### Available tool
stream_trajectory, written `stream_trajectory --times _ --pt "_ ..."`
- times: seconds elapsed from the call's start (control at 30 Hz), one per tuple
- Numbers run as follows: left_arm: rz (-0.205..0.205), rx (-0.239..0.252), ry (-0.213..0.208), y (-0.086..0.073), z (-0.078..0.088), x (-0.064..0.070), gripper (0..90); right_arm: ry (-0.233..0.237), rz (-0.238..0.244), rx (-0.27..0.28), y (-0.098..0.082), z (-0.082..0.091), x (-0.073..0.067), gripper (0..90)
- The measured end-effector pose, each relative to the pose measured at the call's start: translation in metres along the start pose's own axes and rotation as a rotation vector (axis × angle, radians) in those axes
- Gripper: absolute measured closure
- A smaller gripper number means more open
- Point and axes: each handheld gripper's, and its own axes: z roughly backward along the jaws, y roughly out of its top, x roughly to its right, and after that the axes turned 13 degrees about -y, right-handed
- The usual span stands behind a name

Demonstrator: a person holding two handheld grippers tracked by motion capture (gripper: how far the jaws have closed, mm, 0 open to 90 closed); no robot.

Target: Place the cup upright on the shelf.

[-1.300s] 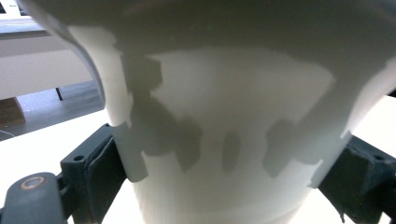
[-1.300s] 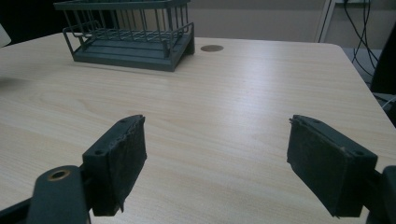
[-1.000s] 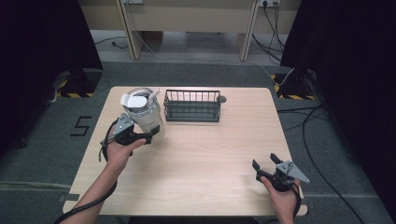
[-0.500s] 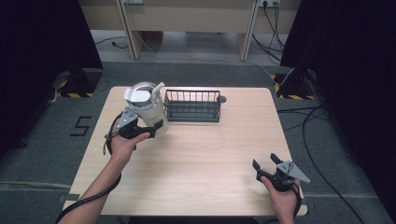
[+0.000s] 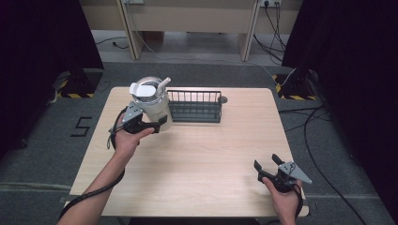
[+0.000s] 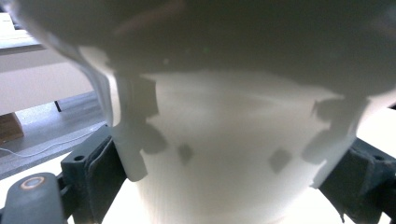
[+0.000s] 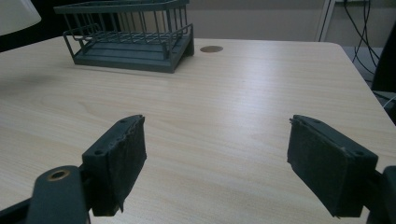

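While the left gripper (image 5: 149, 124) clamps its black padded jaws on either side of a smooth, pale, rounded tumbler (image 5: 152, 108), that cup hangs above the table's (image 5: 202, 159) far-left part, just beside the dark wire basket (image 5: 195, 106). Its white lid (image 5: 146, 90) carries a straw (image 5: 163, 84) poking up at a slant, and what is inside cannot be seen. At the near-right corner of the light wood-grain top, the right gripper (image 5: 268, 166) rests with jaws spread wide, grasping nothing.

Around your work: table and rack

Your wooden table (image 5: 202, 164) carries a dark wire rack (image 5: 195, 107) at its far edge (a small round hole (image 5: 222, 99) just beside it).
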Motion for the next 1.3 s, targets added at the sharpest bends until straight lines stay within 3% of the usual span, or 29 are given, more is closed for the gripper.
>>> stream_trajectory --times 0.4,1.3 --pt "-0.001 -0.027 -0.005 0.009 -0.009 -0.005 11.0 0.0 0.004 0.001 0.0 0.0 0.0 20.2" --pt "-0.002 -0.037 0.005 0.031 -0.037 -0.024 11.0 0.001 -0.01 0.003 0.0 0.0 0.001 20.1"
